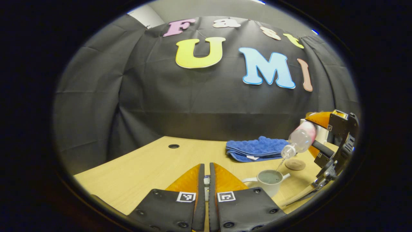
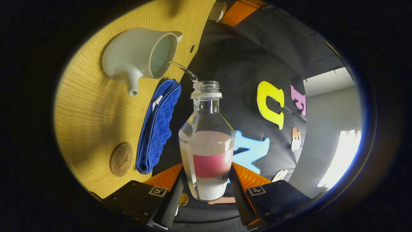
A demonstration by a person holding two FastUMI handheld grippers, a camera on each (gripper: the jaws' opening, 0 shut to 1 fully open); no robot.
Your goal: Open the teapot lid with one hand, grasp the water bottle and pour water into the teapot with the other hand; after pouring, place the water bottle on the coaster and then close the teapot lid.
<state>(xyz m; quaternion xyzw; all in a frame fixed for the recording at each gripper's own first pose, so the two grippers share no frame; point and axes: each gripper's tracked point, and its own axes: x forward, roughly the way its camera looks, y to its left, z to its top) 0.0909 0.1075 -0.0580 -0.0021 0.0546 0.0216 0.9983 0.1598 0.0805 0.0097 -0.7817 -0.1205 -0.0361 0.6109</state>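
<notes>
A pale wooden table (image 1: 138,167) stands against black cloth. Beyond the left gripper (image 1: 206,183), fingers nearly closed on something small, sits the open teapot (image 1: 269,182). The right gripper (image 2: 206,190) clamps the tilted water bottle (image 2: 207,145), streaming water into it.

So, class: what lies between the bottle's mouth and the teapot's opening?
A thin stream of water runs from the water bottle into the teapot, clearest in the right gripper view; otherwise that stretch is bare.

Light wood-grain table (image 1: 135,174) is carrying everything; a round cable hole (image 1: 173,146) is sitting in its far left area. White teapot (image 1: 269,182) is standing on it at near right, lid off (liquid is showing inside). Folded blue towel (image 1: 256,149) is lying farther back. Round brown coaster (image 1: 295,164) is lying right of the teapot, apart from both.
</notes>
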